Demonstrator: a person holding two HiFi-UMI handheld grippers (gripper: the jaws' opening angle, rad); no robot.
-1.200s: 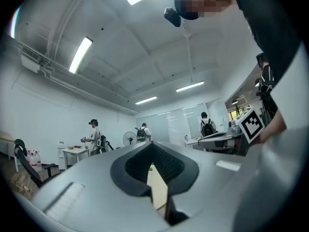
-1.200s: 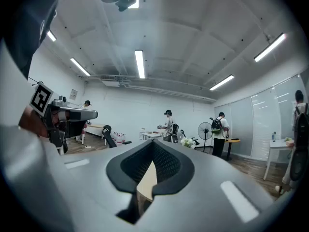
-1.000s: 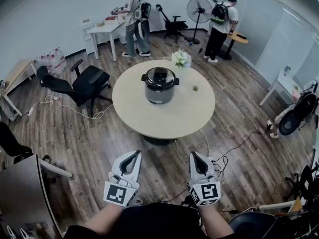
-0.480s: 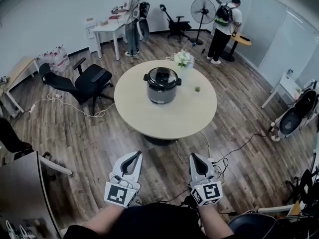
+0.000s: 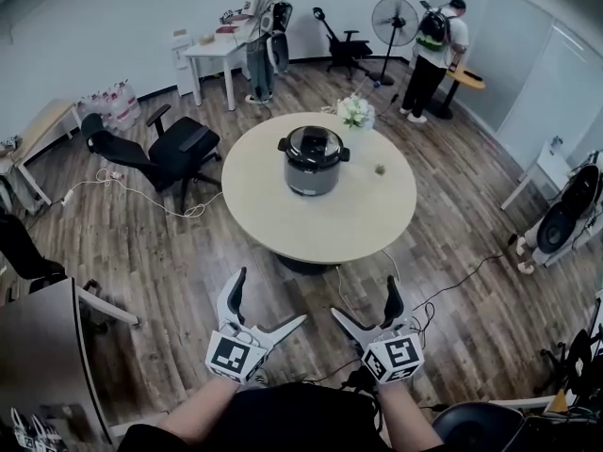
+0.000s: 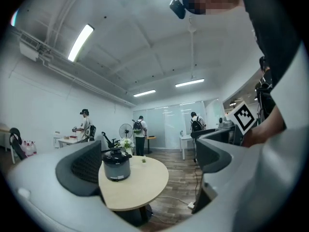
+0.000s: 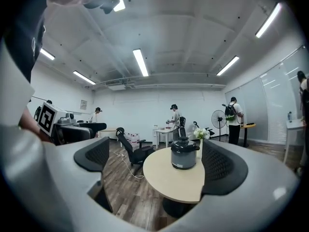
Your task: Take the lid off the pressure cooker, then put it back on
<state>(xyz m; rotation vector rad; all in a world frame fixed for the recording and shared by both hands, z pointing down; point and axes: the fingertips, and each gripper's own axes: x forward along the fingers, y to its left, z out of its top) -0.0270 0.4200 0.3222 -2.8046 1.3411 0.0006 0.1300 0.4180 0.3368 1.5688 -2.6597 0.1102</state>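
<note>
The pressure cooker (image 5: 313, 159) stands on the round tabletop (image 5: 320, 226), toward its far side, with a vase of flowers (image 5: 355, 111) just behind it on the right. An office chair (image 5: 160, 153) stands left of the tabletop, and a fan (image 5: 394, 22) stands well behind.

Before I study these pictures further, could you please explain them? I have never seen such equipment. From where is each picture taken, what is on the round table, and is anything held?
There is no robot here. A person holds a two-jaw tool in each hand. The head view comes from a camera on the person's head, looking down. The left gripper and the right gripper show at its bottom, each with a marker cube. The two gripper views come from cameras riding on those tools, looking out between the jaws. On the round table stand a pressure cooker with its lid on, some white flowers and a small green thing. Both grippers' jaws are opening, with nothing between them. The table stands some way ahead.
</note>
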